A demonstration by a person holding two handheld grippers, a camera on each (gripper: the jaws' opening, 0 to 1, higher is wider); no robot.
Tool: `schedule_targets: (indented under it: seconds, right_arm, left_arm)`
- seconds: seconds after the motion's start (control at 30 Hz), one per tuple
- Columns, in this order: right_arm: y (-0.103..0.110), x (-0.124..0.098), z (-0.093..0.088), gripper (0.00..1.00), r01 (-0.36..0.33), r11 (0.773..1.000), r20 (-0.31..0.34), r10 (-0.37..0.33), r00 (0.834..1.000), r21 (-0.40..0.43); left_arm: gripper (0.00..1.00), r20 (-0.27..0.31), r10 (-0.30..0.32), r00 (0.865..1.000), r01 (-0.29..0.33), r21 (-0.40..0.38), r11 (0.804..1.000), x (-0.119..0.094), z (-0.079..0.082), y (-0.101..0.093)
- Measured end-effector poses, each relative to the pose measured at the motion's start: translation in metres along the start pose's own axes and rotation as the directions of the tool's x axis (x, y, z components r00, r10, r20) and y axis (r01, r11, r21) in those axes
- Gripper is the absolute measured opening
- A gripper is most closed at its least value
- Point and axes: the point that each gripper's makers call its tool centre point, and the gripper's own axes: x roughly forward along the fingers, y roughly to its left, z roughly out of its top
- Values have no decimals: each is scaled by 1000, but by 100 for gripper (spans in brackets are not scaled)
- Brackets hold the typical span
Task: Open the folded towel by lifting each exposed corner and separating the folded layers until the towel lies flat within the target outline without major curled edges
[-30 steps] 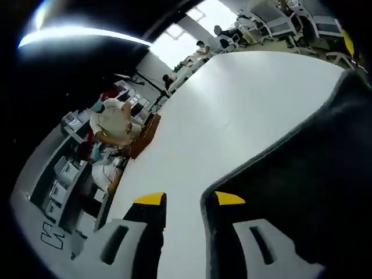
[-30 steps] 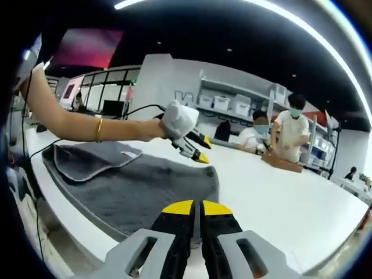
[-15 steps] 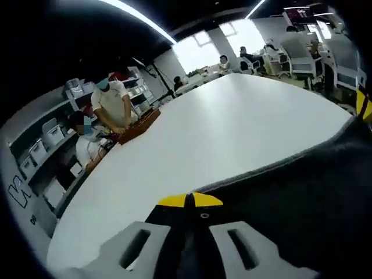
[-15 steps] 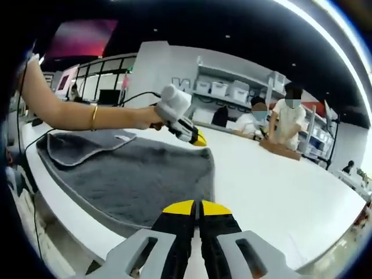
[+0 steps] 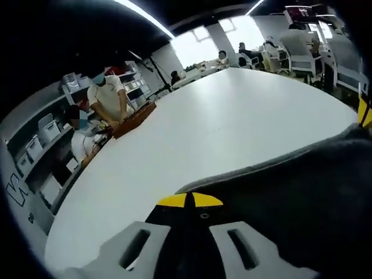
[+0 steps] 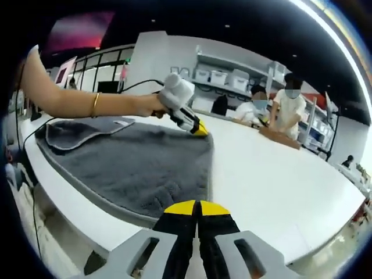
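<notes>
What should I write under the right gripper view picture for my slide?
Both tools, left tool and right tool, pinch corners of a grey towel on a white table.

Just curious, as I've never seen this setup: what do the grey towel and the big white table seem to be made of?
The towel looks like soft, plush cloth, perhaps microfibre: its dark grey surface is fuzzy and matte, with a paler stitched edge. The table looks like a hard, smooth white top, maybe laminate or painted board; it is even, seamless and slightly glossy, though the exact material cannot be told.
</notes>
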Motion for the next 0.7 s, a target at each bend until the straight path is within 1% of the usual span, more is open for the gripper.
schedule_targets:
  seconds: [0.1, 0.13, 0.23, 0.33, 0.4, 0.47, 0.6, 0.7]
  right_arm:
    - [-1, -2, -2, 0, 5, 1000, 3, -5, 1000, 6]
    - [-1, -2, -2, 0, 4, 1000, 11, -4, 1000, 17]
    - [-2, -3, -6, 0, 13, 1000, -4, -13, 1000, 17]
    - [-2, -4, -7, 0, 20, 1000, -11, -20, 1000, 10]
    - [-1, -5, -6, 0, 17, 1000, -9, -17, 1000, 9]
    - [-2, -6, -2, 0, 24, 1000, 5, -24, 1000, 6]
    - [-1, -5, 8, 0, 27, 1000, 38, -27, 999, 10]
    - [1, -1, 11, 0, 20, 1000, 39, -19, 999, -7]
  left_arm:
    - [0, -30, 5, 1000, -4, 25, 1000, 2, -5, -5]
    - [0, -35, 9, 999, -7, 38, 999, 2, -5, -7]
    - [0, -37, 4, 999, -1, 78, 997, 3, 0, -12]
    - [0, -42, 1, 999, 2, 72, 997, 5, -1, -11]
    - [0, -44, -3, 999, 6, 53, 999, 8, -2, -10]
    - [0, -45, -4, 999, 6, 51, 999, 13, -3, -7]
    - [0, -53, -5, 999, 8, 63, 998, 15, -3, -7]
    - [0, -51, -15, 999, 19, 77, 997, 10, -1, -15]
